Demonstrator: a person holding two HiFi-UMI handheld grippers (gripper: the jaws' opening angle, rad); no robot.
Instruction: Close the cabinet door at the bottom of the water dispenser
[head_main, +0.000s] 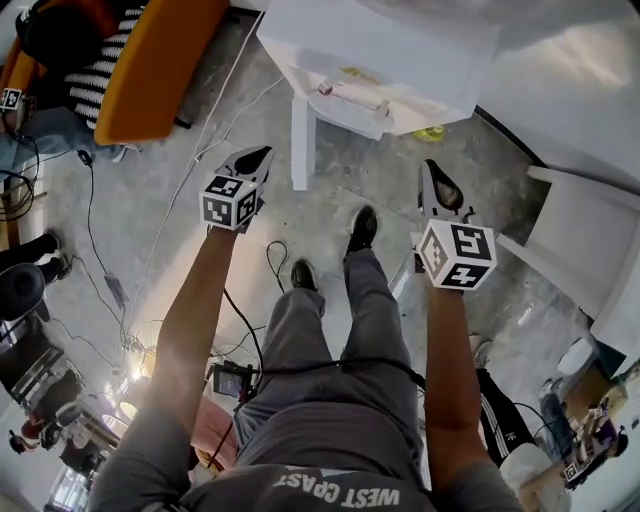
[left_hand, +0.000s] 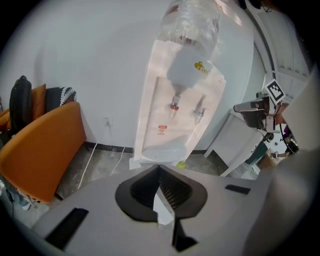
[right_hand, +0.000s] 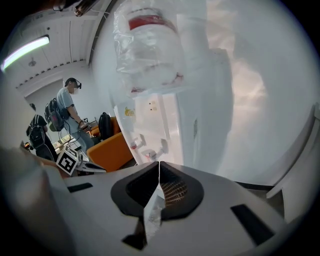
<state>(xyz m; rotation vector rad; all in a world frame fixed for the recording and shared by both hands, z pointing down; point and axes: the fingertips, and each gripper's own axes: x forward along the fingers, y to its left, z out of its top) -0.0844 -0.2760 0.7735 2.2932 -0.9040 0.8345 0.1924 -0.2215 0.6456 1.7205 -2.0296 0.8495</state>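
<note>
1. At far left, orange chair (head_main: 150, 60) with smooth curved shell; striped black-and-white fabric (head_main: 85, 70) beside it; dark cables (head_main: 92, 200) trailing across grey, mottled concrete floor (head_main: 190, 130).
2. Left gripper (head_main: 258, 156) held out at arm's length above that floor; pale grey moulded body; dark ribbed fingers (left_hand: 172, 192) clenched to a single seam with nothing between them; black-and-white marker cube (head_main: 232, 200) at the rear.
3. Ahead and between the two grippers, water dispenser (head_main: 390, 60): white, glossy, boxy; clear crinkled bottle (left_hand: 192, 30) upturned on top; two small taps (left_hand: 174, 106) set in a recessed front.
4. Cabinet door (head_main: 302, 140): flat white panel seen edge-on from above, jutting from the dispenser's left front corner toward the person, apparently standing open; just ahead and to the right of the left gripper's fingers, near but not touching; well apart from the right gripper's fingers, with bare floor between.
5. Right gripper (head_main: 433, 172) of the same moulded build, its own marker cube (head_main: 457, 255) behind; fingers pressed tip to tip, empty; aimed at the dispenser's right flank, clear of it.
6. At far right, white slab-sided furniture (head_main: 590, 240), smooth and matte.
</note>
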